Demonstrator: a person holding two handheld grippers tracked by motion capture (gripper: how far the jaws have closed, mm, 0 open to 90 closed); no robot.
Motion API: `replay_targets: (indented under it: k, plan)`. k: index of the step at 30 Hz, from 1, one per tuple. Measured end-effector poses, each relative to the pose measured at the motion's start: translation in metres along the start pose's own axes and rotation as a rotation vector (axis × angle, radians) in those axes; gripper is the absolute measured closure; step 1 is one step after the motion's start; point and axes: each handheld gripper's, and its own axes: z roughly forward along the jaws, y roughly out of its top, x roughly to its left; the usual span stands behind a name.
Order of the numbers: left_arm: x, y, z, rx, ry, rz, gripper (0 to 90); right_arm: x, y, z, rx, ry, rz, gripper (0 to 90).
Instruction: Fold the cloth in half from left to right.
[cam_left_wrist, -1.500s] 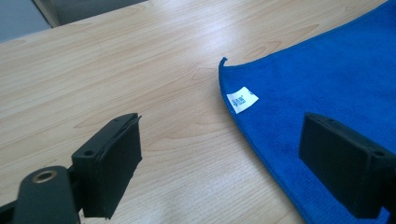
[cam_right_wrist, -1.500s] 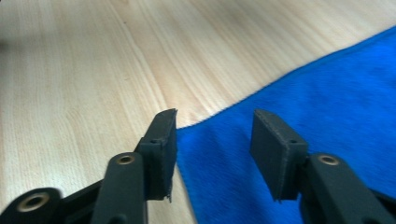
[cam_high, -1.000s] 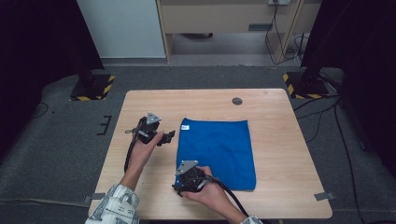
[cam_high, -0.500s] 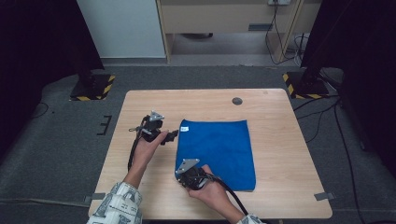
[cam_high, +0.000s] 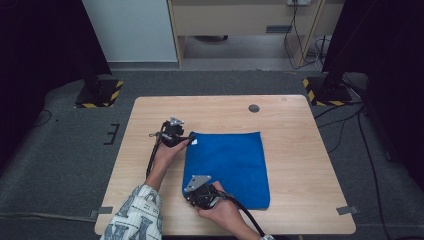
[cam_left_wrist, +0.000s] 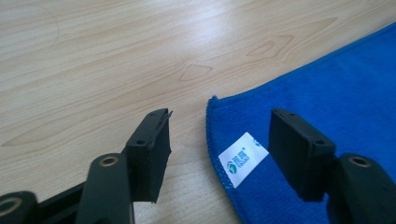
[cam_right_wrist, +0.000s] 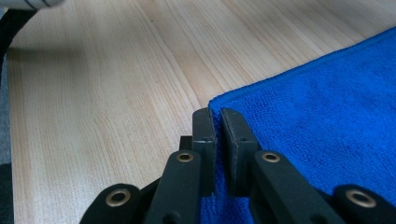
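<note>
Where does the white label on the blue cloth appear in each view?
High view: white label at the blue cloth's far left corner, by the left gripper.
Left gripper view: low centre, between the open jaws.
Right gripper view: not in it.
Shared landmark: the blue cloth's hemmed edge on the wooden table.

Both tongs, left tongs (cam_high: 191, 140) and right tongs (cam_high: 186, 196), are matte black with brass-ringed screws behind their pads (grey three-cornered plate on top, black cable trailing behind), and a white patterned sleeve (cam_high: 134, 215) covers the left forearm.
</note>
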Motion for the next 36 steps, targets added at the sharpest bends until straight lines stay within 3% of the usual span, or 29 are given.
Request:
replay_targets:
  k: [6,13,17,19,26,36]
  plan:
    - [-0.003,0.007,0.012,0.050,-0.007,0.017,49.3,0.001,-0.002,-0.003,-0.009,-0.009,0.008,85.2]
    - [0.000,0.004,0.019,0.045,0.011,0.009,72.6,0.003,-0.001,-0.006,-0.017,-0.021,0.011,85.4]
    - [0.004,0.004,0.019,0.016,-0.030,-0.029,87.5,0.004,-0.001,-0.007,-0.018,-0.031,0.018,85.7]
    - [0.005,0.007,0.018,0.029,-0.048,-0.038,88.2,0.004,-0.002,-0.009,-0.020,-0.036,0.016,85.8]
    - [0.004,0.023,0.000,-0.003,-0.051,-0.024,88.4,0.009,0.001,-0.012,-0.044,-0.073,0.046,86.2]
    - [0.017,0.026,-0.021,-0.018,-0.046,-0.042,88.4,0.025,0.015,-0.007,-0.070,-0.081,0.036,86.5]
